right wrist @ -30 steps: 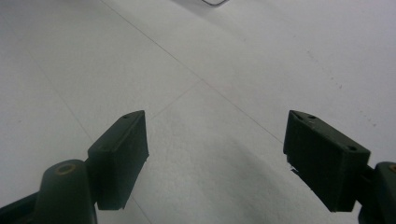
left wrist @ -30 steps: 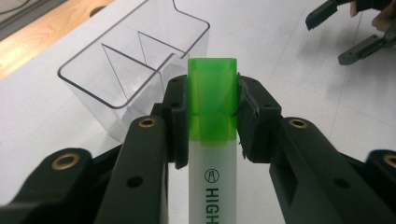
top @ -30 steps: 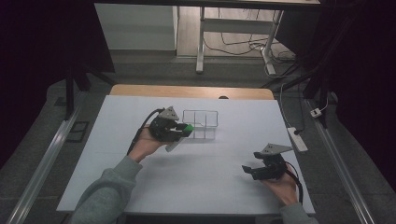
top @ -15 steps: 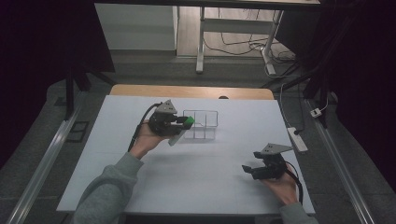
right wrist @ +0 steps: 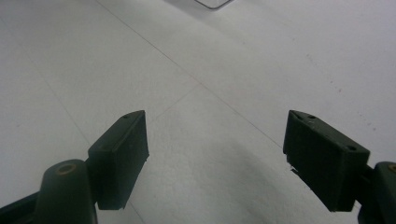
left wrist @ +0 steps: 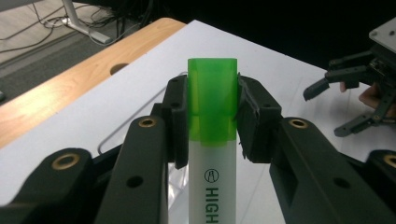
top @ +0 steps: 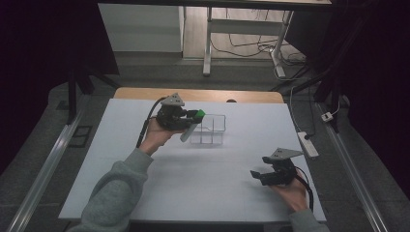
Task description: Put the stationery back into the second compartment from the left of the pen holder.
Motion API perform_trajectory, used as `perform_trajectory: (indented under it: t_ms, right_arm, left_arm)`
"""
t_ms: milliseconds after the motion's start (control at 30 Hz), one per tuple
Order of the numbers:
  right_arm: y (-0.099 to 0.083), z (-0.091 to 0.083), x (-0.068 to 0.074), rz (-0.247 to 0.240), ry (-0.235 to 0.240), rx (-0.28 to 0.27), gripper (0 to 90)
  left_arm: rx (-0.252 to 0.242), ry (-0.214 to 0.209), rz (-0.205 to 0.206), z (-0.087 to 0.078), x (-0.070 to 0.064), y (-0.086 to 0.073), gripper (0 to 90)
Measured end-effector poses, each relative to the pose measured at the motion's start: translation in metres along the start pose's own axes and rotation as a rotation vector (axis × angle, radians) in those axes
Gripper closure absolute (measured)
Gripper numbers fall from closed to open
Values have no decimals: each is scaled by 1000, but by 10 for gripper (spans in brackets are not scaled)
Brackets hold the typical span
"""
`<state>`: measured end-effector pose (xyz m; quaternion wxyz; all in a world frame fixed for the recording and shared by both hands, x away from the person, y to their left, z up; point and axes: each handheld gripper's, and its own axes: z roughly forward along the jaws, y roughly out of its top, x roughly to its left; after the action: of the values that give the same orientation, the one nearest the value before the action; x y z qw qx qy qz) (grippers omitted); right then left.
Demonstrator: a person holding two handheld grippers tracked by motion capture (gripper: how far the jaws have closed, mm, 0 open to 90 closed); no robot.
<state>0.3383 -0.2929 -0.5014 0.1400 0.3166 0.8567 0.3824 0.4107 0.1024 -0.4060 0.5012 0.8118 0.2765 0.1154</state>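
My left gripper (top: 193, 117) is shut on a highlighter (top: 191, 126) with a white barrel and a green cap, held in the air just left of a clear plastic divided box (top: 216, 124). In the left gripper view the jaws clamp the green cap (left wrist: 212, 100) from both sides, and the barrel (left wrist: 212, 184) runs down toward the camera. My right gripper (top: 257, 176) rests low over the table's front right, open, with nothing between its fingers. In the right gripper view its jaws (right wrist: 215, 158) stand wide apart above bare white tabletop.
The white table (top: 208, 179) has a wooden strip (top: 145, 93) along its far edge. A power strip (top: 308, 144) lies at the right edge. Cables and desk legs stand beyond the table. A corner of the clear box (right wrist: 214, 3) peeks in at the top of the right gripper view.
My left gripper has lifted and moved away from me with the highlighter, ending beside the clear box. The right gripper has stayed where it was.
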Motion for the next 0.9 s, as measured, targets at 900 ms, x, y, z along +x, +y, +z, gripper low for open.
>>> perform_trajectory:
  t_ms: [900]
  right_arm:
    - [0,0,-1,3,4,2,216]
  left_arm:
    - [32,3,-4,36,17,28,660]
